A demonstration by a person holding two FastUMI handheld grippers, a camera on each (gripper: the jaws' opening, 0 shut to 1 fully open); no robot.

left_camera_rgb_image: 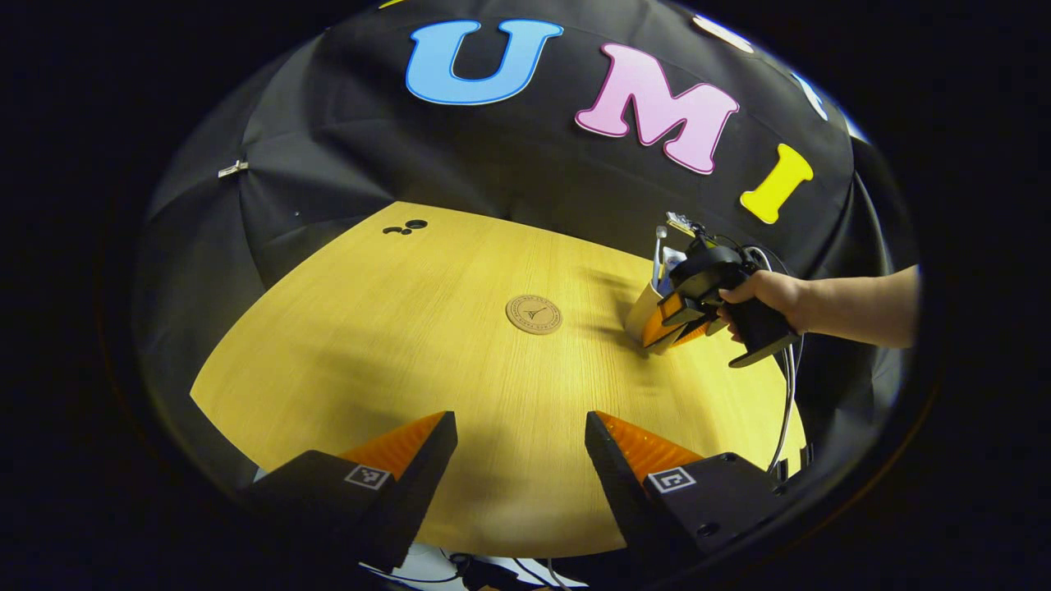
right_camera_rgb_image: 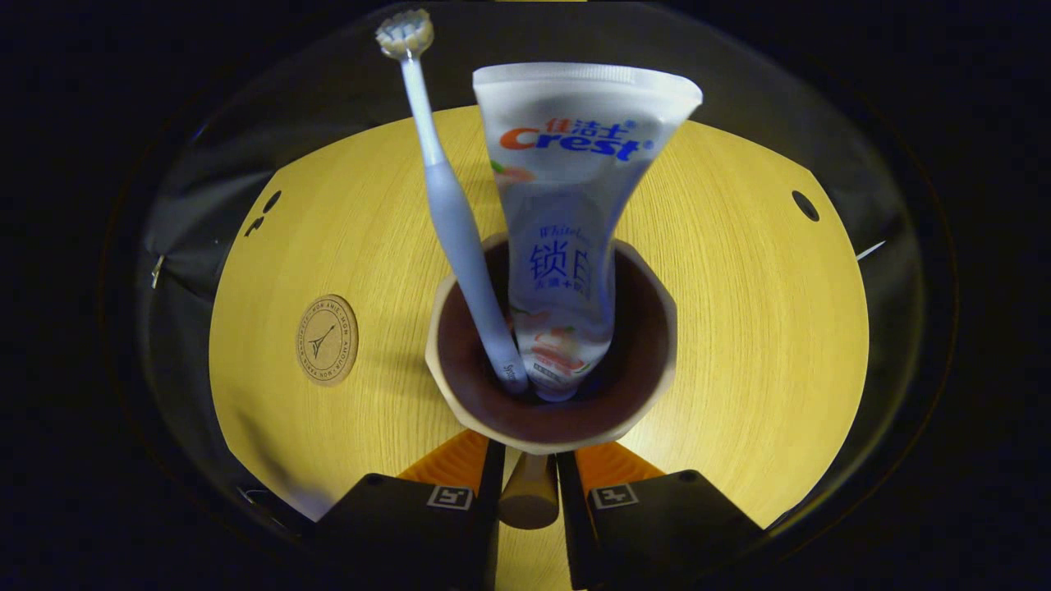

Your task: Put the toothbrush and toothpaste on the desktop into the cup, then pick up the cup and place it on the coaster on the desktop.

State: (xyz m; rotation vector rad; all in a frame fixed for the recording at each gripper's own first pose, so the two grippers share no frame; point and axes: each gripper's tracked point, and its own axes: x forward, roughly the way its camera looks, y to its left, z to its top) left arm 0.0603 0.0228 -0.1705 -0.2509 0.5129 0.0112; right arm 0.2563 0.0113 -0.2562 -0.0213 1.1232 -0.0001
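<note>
Cup [right_camera_rgb_image: 550,361] handle gripped by right tongs [right_camera_rgb_image: 530,484], toothbrush [right_camera_rgb_image: 460,222] and toothpaste [right_camera_rgb_image: 566,238] upright inside; coaster [right_camera_rgb_image: 327,340] lies left on worktop [right_camera_rgb_image: 755,328]; left tongs [left_camera_rgb_image: 519,460] open, idle.

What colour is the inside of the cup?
Dark brown inside the cup, cream outside; the right gripper view shows it best.

Warm overhead light, perhaps; soft shadows, sharp centre, fisheye-bent edges.
</note>
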